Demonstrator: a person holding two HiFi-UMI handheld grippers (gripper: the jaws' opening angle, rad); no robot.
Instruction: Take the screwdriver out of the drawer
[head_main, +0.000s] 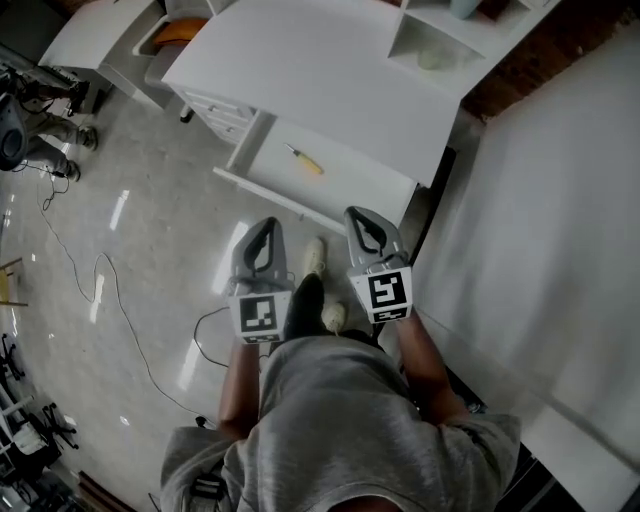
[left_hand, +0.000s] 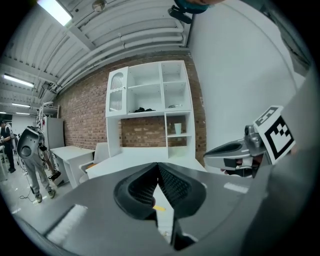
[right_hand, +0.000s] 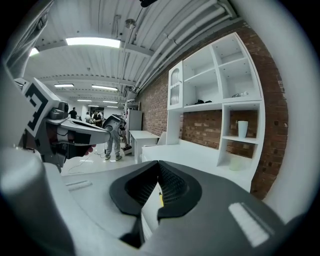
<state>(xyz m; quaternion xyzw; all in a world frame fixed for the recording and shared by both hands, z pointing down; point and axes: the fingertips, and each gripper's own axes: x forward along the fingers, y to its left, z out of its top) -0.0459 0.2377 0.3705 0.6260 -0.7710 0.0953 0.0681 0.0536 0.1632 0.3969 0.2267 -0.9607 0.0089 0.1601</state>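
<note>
A screwdriver with a yellow handle lies in the open white drawer under the desk top. Both grippers hang side by side in front of the drawer, short of its front edge and pointing at it. My left gripper is shut and empty, its pads meeting at the tips. Below those tips a bit of the yellow handle shows. My right gripper is also shut with nothing in it. The yellow handle shows through the gap under its tips too.
The white desk carries a shelf unit holding a cup. A white wall panel stands close on the right. A chair with an orange seat and cables on the floor are to the left. My shoes stand below the drawer.
</note>
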